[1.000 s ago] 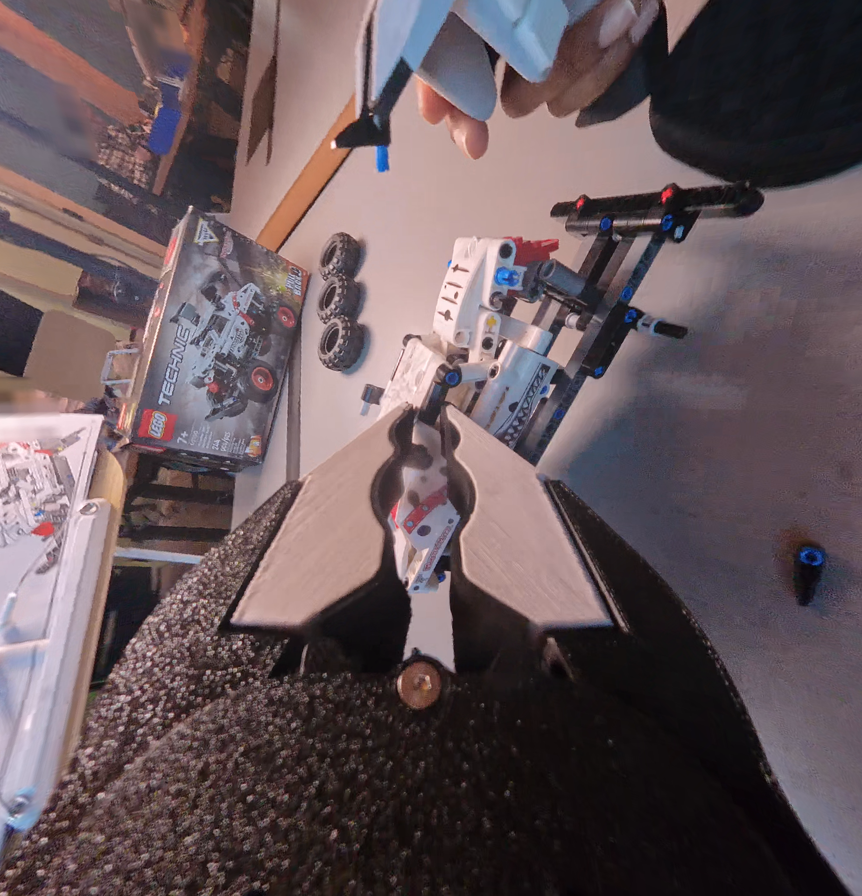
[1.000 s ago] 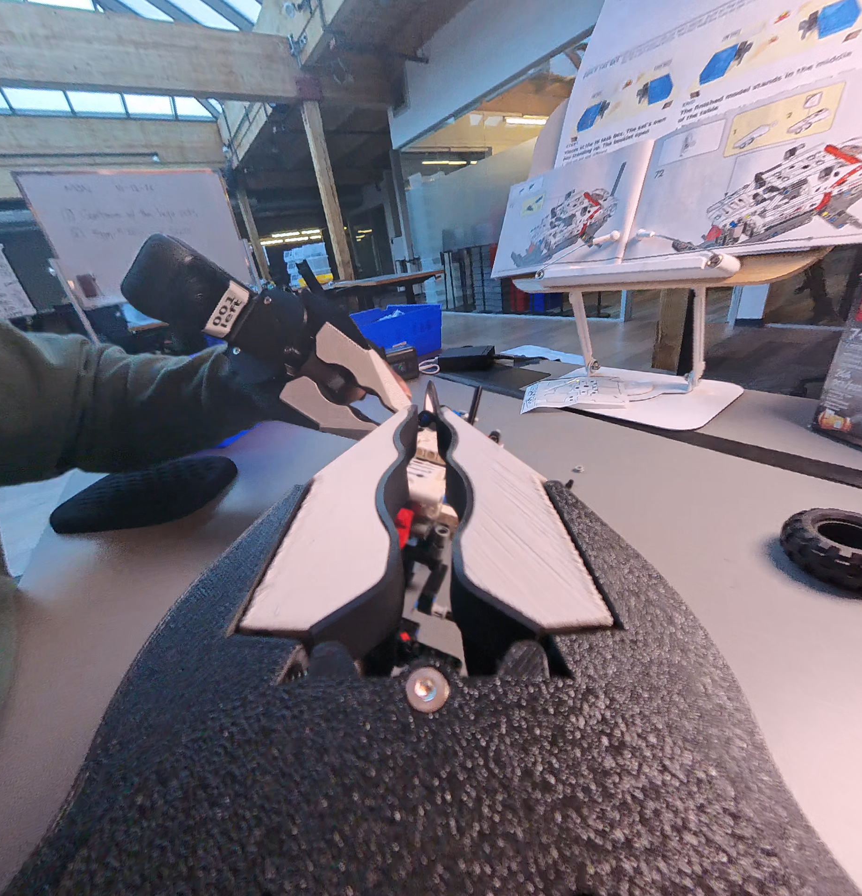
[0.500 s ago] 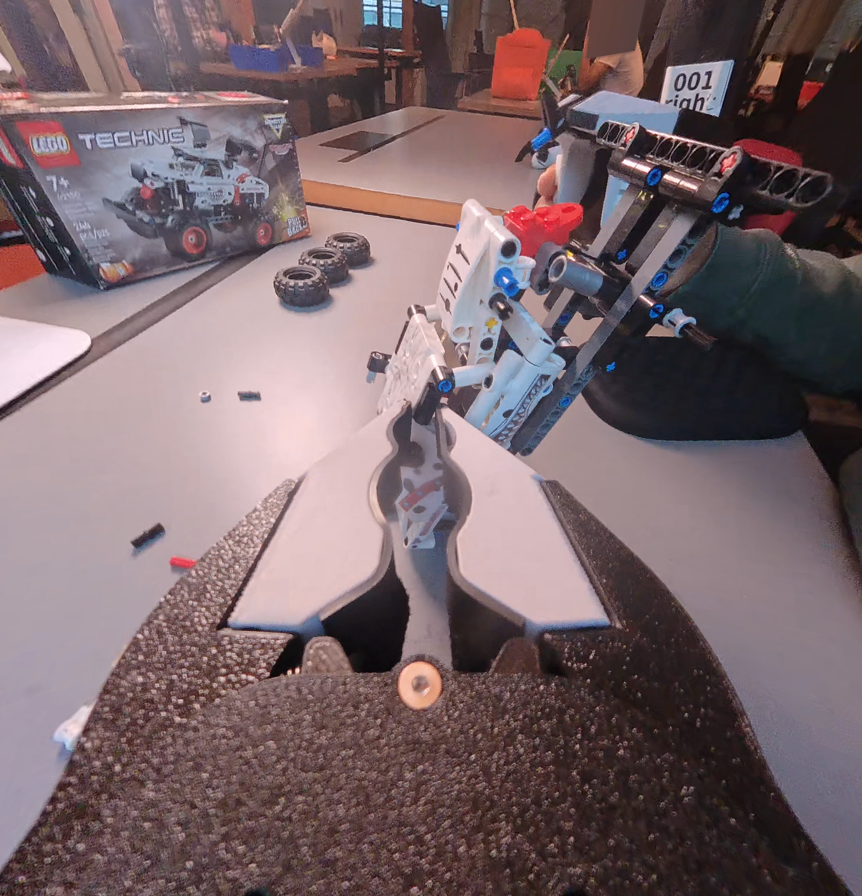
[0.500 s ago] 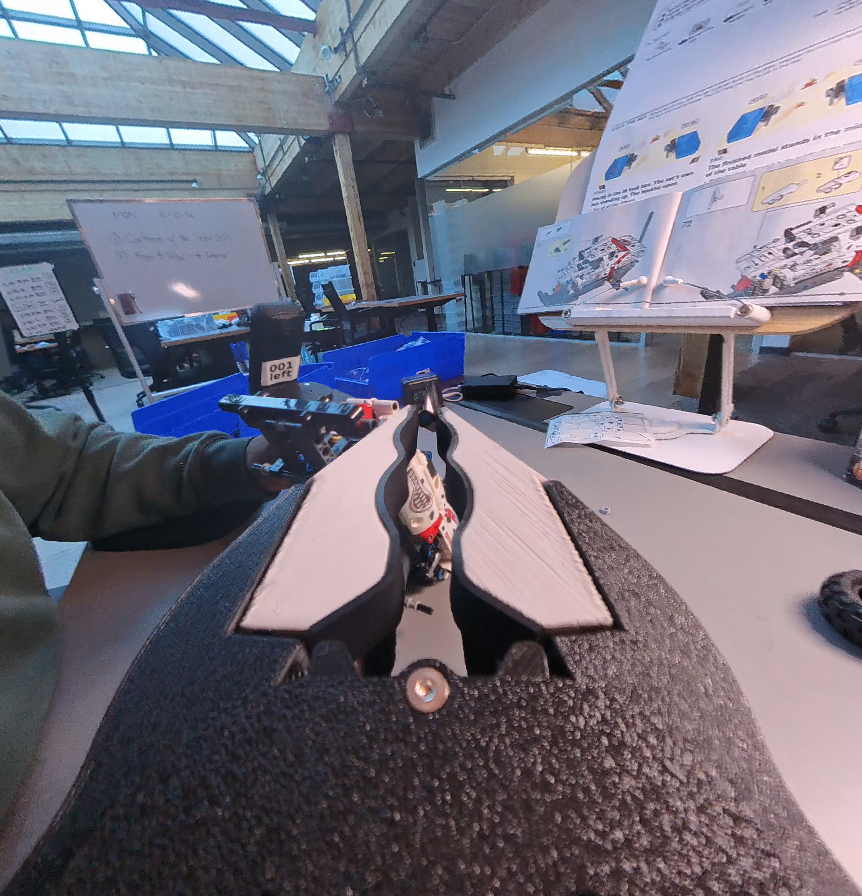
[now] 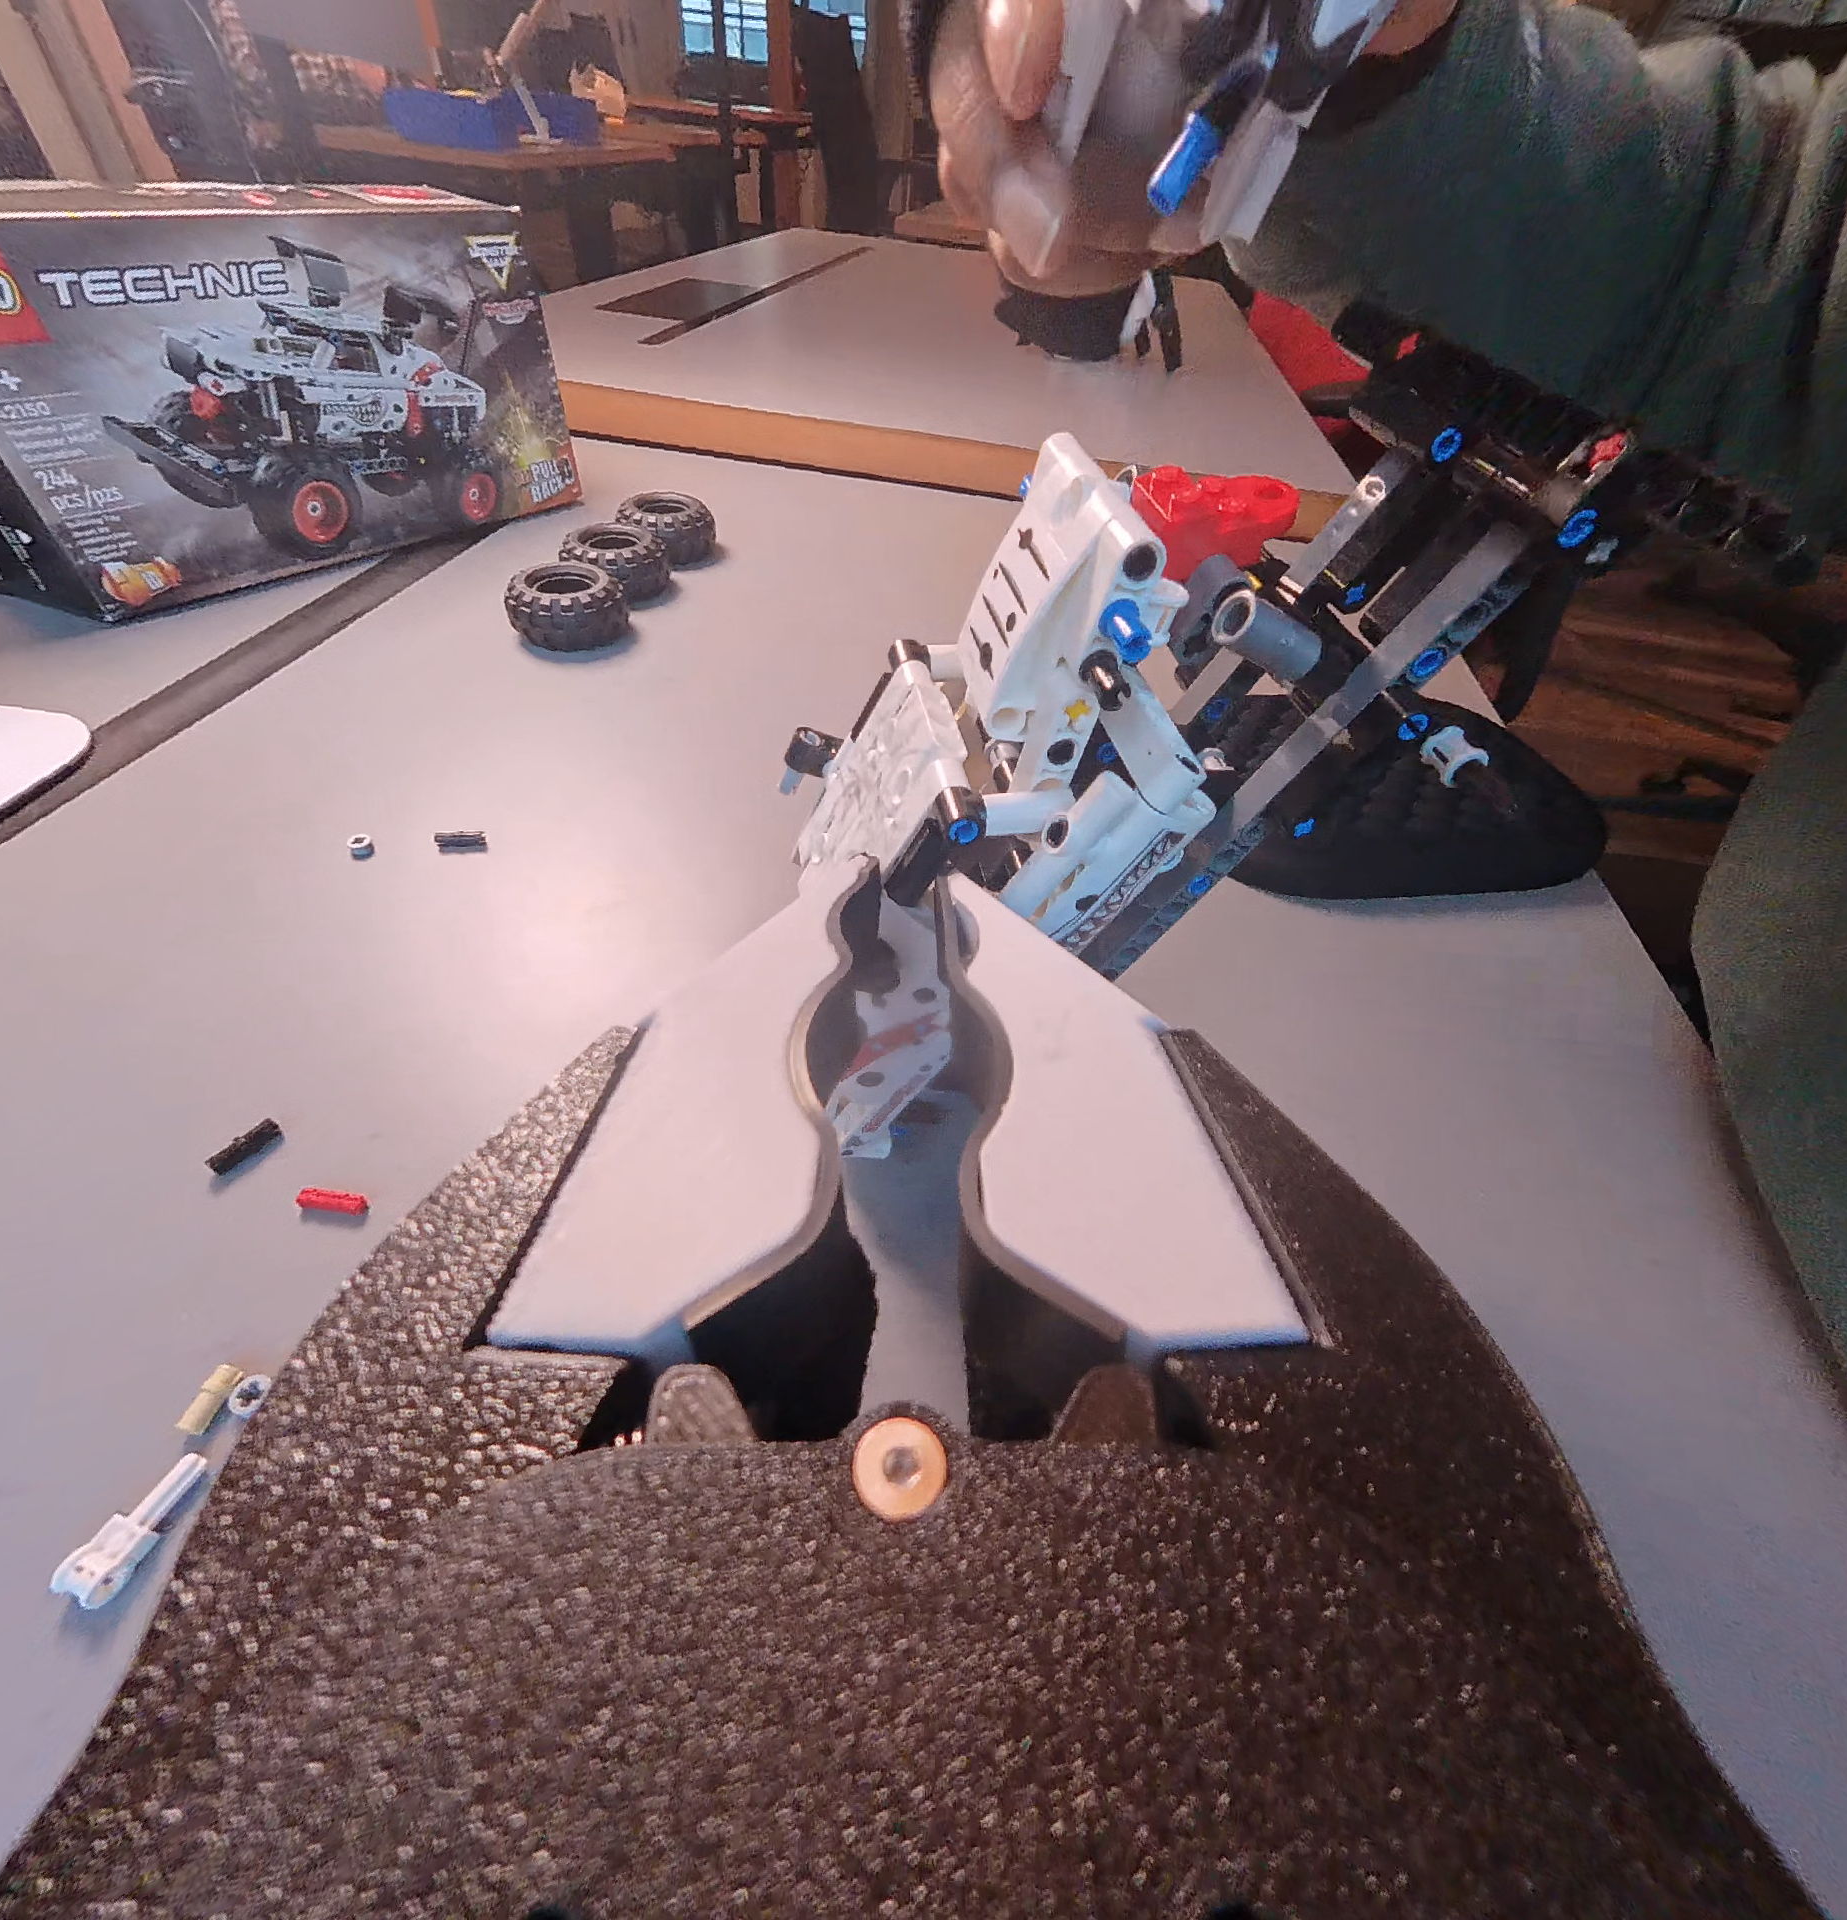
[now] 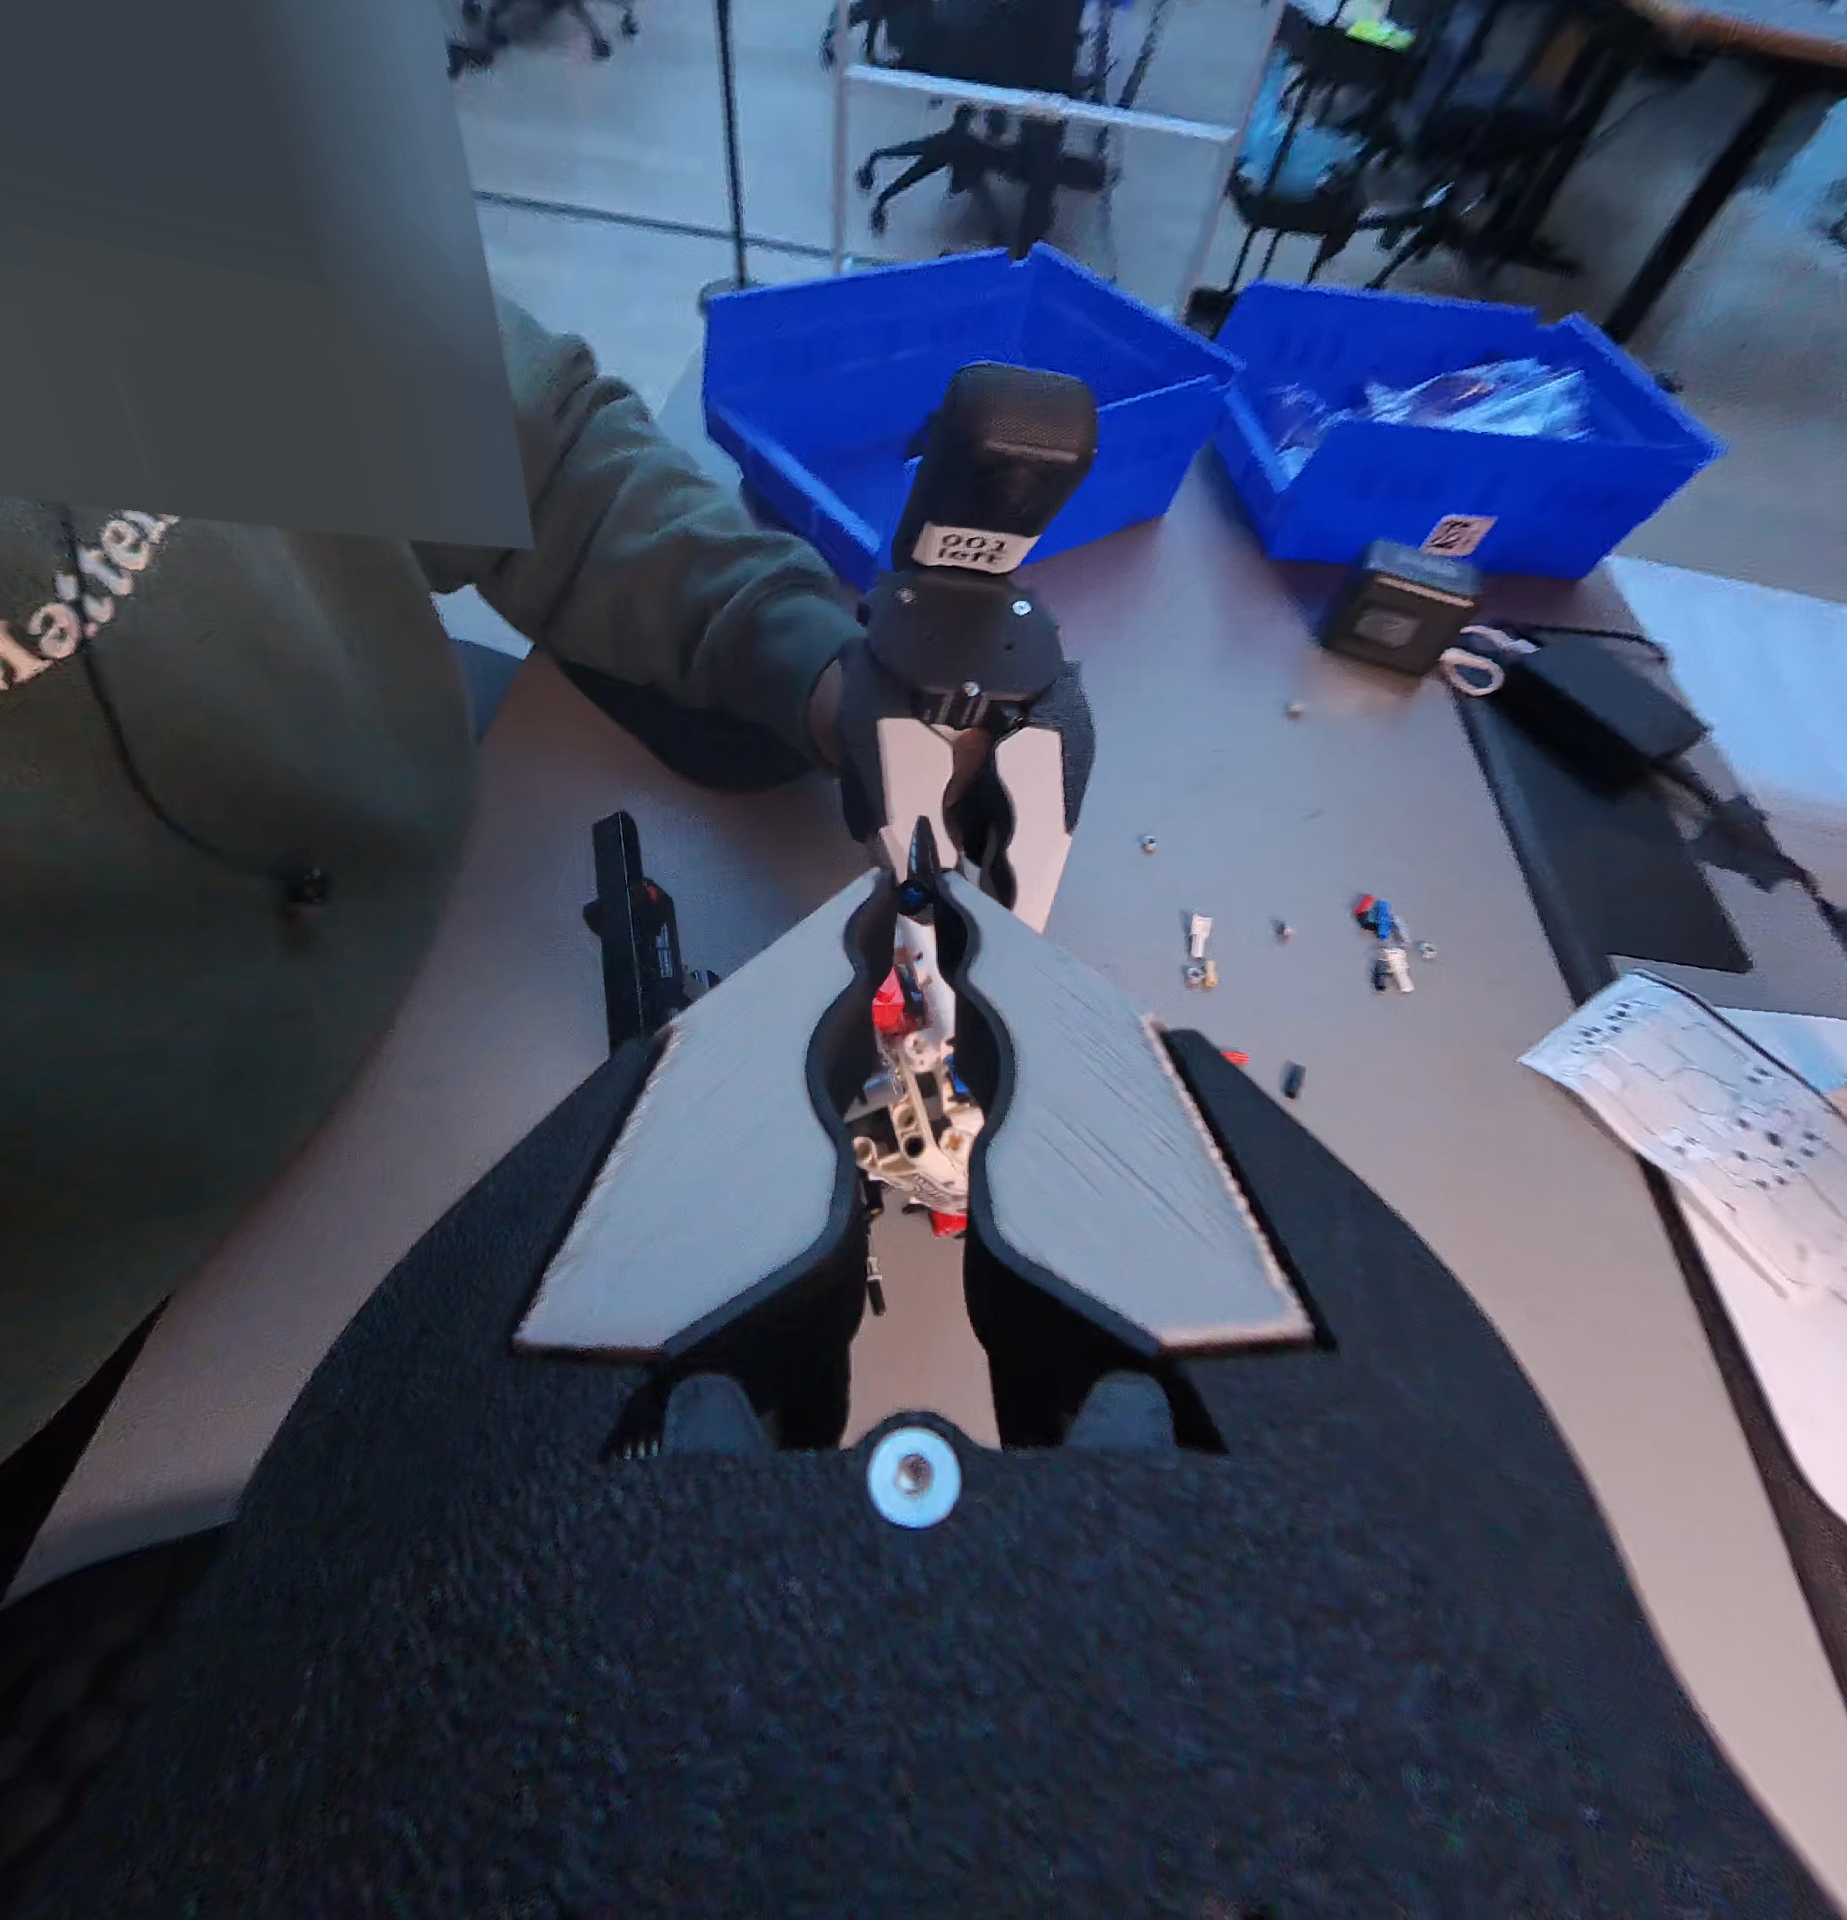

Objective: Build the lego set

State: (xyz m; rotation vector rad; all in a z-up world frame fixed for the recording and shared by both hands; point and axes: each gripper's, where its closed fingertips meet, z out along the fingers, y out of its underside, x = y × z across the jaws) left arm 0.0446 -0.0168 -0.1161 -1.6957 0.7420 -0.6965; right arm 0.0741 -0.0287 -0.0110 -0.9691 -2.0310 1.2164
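The left gripper (image 5: 903,914) pinches the truck model (image 5: 1085,717) above open grey table (image 5: 586,997). The right gripper (image 6: 911,896) pinches a blue-tipped pin (image 6: 911,894); only its view shows two blue bins (image 6: 960,384).

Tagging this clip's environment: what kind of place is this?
Probably a shared workshop or lab, not a home. Grey worktables in rows, blue parts bins on the bench, wheeled office chairs on the open floor behind. The kit box and loose tyres mark a build station.

Lego model (image 5: 1064,727): white panels, black frame, blue pins, one red piece (black marks on the white). Three tyres (image 5: 607,566) black. Table (image 5: 483,935) pale grey. Two bins (image 6: 960,384) bright blue. Sleeve (image 5: 1584,239) green.
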